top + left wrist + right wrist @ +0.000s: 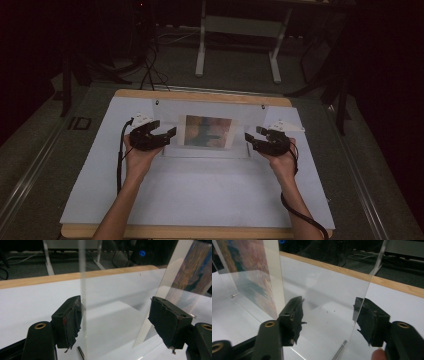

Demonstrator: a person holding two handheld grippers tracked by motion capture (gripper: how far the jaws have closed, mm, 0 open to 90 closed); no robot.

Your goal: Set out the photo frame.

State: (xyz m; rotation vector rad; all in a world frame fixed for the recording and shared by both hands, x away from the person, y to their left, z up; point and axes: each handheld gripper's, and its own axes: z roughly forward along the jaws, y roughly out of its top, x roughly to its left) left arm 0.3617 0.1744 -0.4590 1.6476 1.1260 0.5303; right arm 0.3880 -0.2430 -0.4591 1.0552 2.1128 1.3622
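Both forearms enter from the near edge of the counter (200, 200), each hand carrying a tool. Item under work: a clear acrylic frame (210, 131) standing upright at the middle of the counter, toward the far side. It acts as the holder here, and it contains one colour print (208, 131), blurred in reds, blues and greens, seated between its transparent panes. The print occupies the central portion; clear margins of pane extend to either side.

Left tool (161, 134): at the frame's left end. In the left gripper view its jaws stand apart, with the clear pane's edge (83, 290) rising between them, close against the left pad (72, 320); the other pad is well clear of it. Not clamped.

Right tool (256, 137): at the frame's right end. In the right gripper view its jaws are likewise apart, with the clear pane (324, 295) standing between them and the print (249, 270) off to the left. No grip is made.

A small metal pin (235, 295) lies on the white sheet beside the frame's base. The white sheet covers a wooden board, whose edge shows along the far side (200, 95). Beyond the counter, white stand legs (201, 45) rest on a dark floor.
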